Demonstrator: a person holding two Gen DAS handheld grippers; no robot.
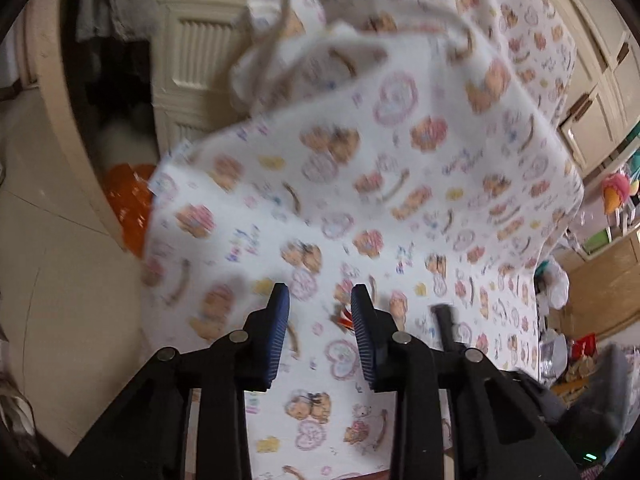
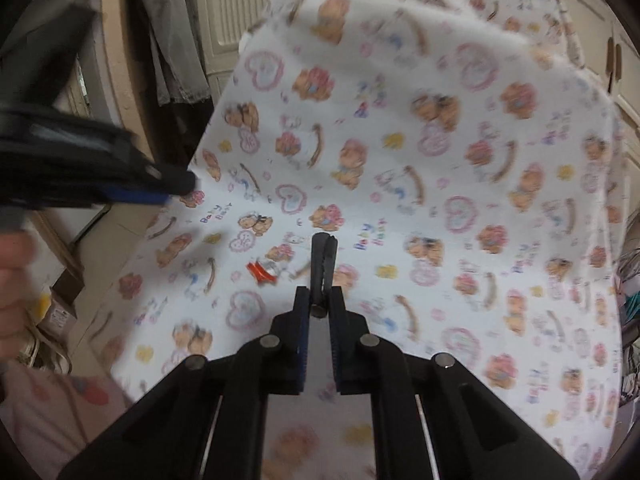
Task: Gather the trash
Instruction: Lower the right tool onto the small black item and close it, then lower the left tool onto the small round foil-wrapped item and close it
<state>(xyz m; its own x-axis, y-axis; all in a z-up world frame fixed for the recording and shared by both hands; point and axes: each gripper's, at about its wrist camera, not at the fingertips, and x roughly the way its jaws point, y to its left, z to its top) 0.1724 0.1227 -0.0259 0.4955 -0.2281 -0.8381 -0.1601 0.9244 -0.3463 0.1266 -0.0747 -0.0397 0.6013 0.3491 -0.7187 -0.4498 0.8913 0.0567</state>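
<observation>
Left wrist view, left to right. Floor [image 1: 60, 264]: pale, smooth, bare beside the cloth's left edge. Orange item [image 1: 130, 208]: glossy, crinkled, half hidden behind that edge. Printed cloth [image 1: 360, 200]: soft white fabric with bears, hearts and flowers, blurred, bunched into folds at the top, draped flat lower down. Left gripper [image 1: 319, 300]: black frame, blue ribbed pads spread apart with nothing between them, hovering above the cloth. Red-and-silver wrapper [image 1: 345, 318]: small, crumpled, on the cloth beside the inner edge of the right-hand pad. Cluttered shelves [image 1: 580, 320] at far right.

Right wrist view. Right gripper [image 2: 319, 312]: pads drawn close together, pinching slim black tongs [image 2: 323, 264], ridged, tips together. Wrapper lies just left of the tongs, apart from them.
</observation>
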